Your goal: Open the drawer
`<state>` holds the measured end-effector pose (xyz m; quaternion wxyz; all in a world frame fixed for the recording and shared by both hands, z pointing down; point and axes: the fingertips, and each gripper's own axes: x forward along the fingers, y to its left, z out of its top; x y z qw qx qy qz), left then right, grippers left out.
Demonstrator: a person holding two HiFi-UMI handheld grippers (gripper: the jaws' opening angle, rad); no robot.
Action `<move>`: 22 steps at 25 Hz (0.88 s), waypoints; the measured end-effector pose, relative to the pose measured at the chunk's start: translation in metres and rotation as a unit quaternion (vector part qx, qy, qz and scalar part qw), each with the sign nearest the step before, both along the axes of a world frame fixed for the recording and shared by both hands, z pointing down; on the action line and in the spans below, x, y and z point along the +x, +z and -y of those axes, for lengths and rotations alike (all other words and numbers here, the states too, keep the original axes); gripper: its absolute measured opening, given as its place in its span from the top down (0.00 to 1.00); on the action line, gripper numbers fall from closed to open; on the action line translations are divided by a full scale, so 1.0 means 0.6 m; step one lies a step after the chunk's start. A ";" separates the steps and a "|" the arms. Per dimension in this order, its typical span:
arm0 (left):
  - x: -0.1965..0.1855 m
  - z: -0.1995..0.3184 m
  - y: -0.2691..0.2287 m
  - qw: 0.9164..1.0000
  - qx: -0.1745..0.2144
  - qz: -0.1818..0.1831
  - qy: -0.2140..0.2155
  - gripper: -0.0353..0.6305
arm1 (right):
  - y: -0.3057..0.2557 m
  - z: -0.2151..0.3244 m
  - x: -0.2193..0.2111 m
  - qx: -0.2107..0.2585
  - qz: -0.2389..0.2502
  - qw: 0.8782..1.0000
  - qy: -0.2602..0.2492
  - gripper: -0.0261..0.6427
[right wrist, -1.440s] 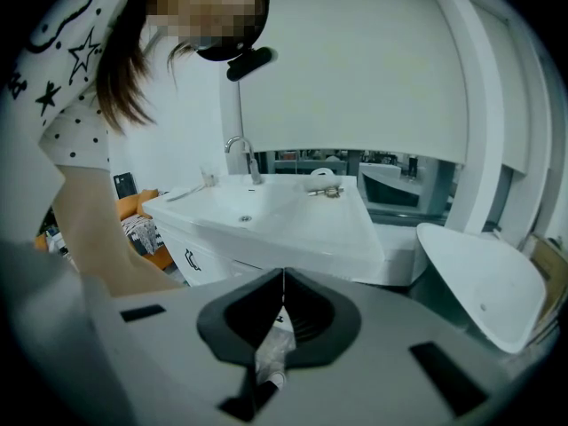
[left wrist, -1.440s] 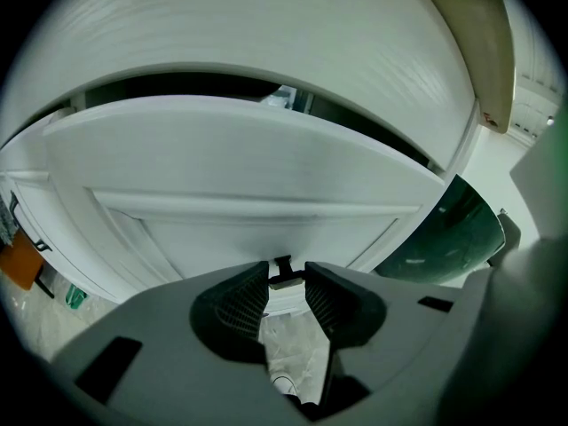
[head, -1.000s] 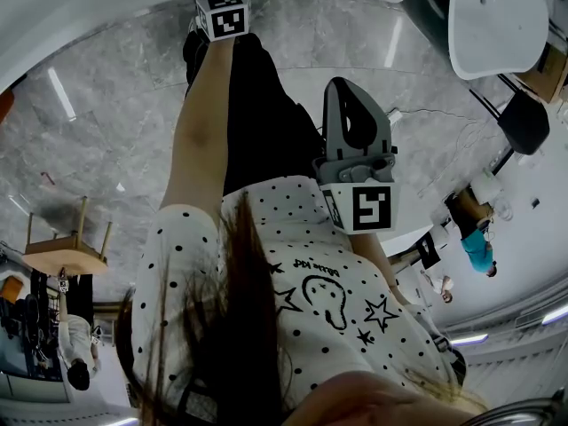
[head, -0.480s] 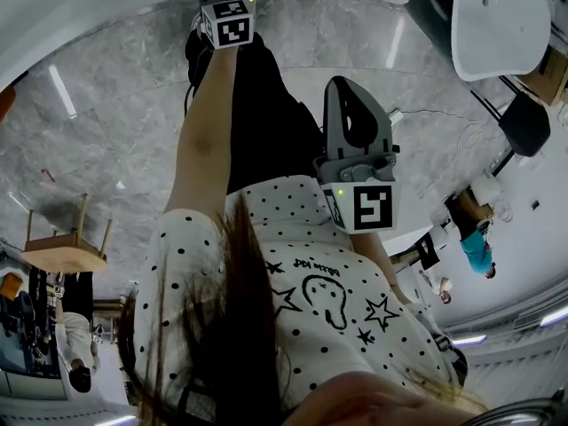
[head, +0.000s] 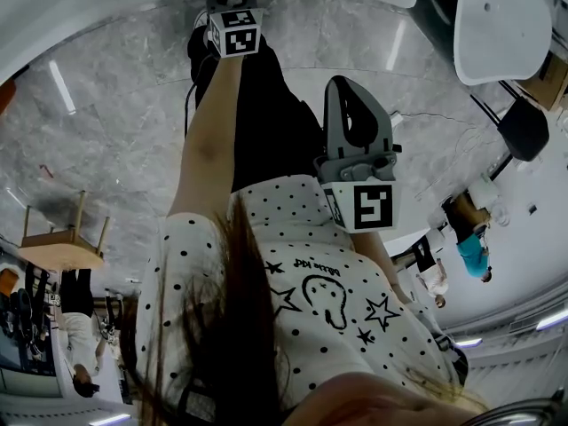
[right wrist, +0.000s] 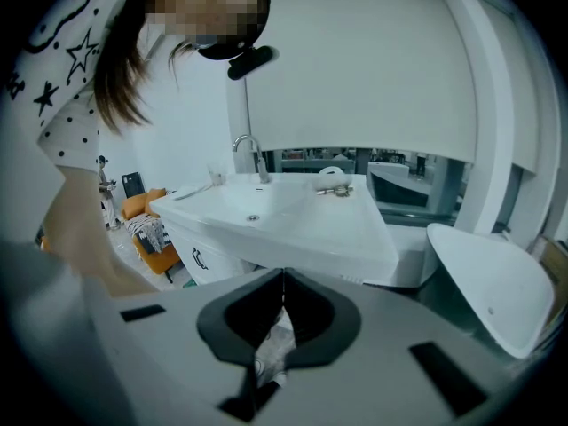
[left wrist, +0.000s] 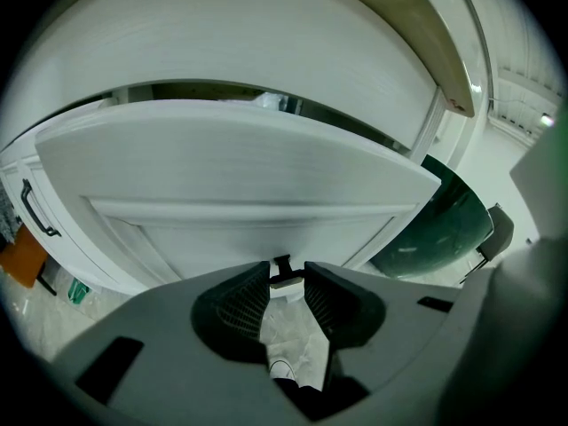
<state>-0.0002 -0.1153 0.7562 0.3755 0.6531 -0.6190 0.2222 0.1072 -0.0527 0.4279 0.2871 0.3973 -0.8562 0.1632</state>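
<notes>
At the lower centre of the right gripper view, the right gripper (right wrist: pixel 283 278) was clenched on nothing. In the left gripper view, the left gripper (left wrist: pixel 286 284) grasped the small handle (left wrist: pixel 282 265) low in the frame. Beyond it the white drawer (left wrist: pixel 240 167) filled the middle, a dark gap along its top edge.

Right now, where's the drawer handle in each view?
Left gripper view: bottom centre, drawer handle between the left tool's tips.
Head view: not in it; hidden past the left tool at the top.
Right gripper view: not made out.
Shared landmark: white vanity, centre there, top band in head view, upper half in left gripper view.
</notes>
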 end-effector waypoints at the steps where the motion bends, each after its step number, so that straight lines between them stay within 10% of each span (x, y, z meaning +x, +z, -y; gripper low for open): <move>1: 0.002 -0.003 0.000 1.000 -0.001 0.000 0.000 0.76 | 0.000 0.001 -0.001 0.000 0.000 1.000 -0.001 0.94; 22: 0.018 -0.070 0.010 1.000 -0.019 -0.003 0.001 0.76 | 0.024 -0.005 -0.017 -0.017 0.002 1.000 -0.023 0.94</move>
